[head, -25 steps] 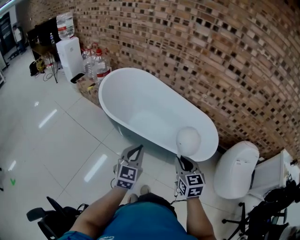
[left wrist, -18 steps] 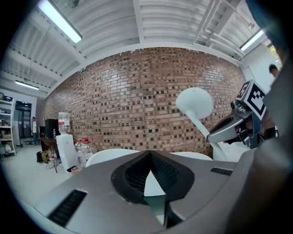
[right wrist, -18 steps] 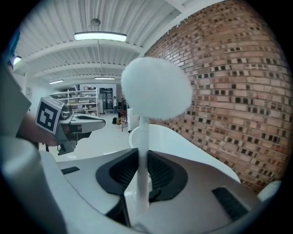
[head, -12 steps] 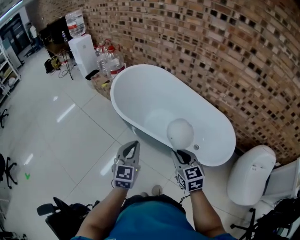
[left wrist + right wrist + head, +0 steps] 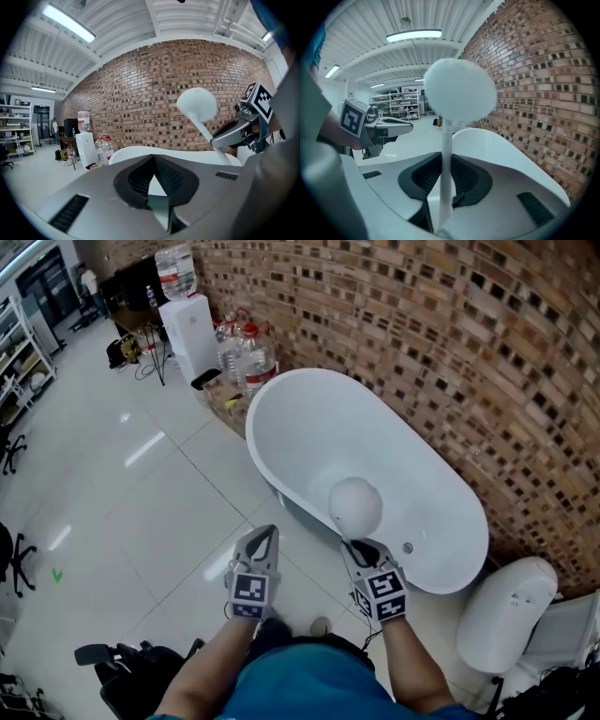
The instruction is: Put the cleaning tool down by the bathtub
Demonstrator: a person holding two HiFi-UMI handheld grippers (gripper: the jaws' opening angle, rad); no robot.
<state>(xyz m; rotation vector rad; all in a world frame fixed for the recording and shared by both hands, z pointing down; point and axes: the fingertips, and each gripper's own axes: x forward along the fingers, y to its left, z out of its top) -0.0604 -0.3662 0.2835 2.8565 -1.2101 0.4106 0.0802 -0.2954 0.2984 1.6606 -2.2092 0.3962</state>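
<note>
The cleaning tool is a white stick with a round fluffy white head (image 5: 355, 505). It stands upright with my right gripper (image 5: 366, 555) shut on its thin handle (image 5: 446, 154). In the head view the head (image 5: 459, 89) shows over the near rim of the white oval bathtub (image 5: 281, 390), which stands on the floor along the brick wall. My left gripper (image 5: 263, 538) hovers over the floor tiles to the left of the right one, shut and holding nothing. The left gripper view shows the tool head (image 5: 197, 104) and the right gripper (image 5: 236, 133) at the right, above the tub rim (image 5: 140, 152).
A brick wall (image 5: 450, 352) runs behind the tub. A white rounded toilet (image 5: 506, 610) stands at the tub's right end. A white water dispenser (image 5: 192, 320) and large water bottles (image 5: 246, 357) stand at its far end. A black chair base (image 5: 122, 657) lies at lower left on glossy tiles.
The view has swung so the tub and toilet sit further right and the room at left shows more. Both grippers keep their pose, with the tool still upright in the right one.
</note>
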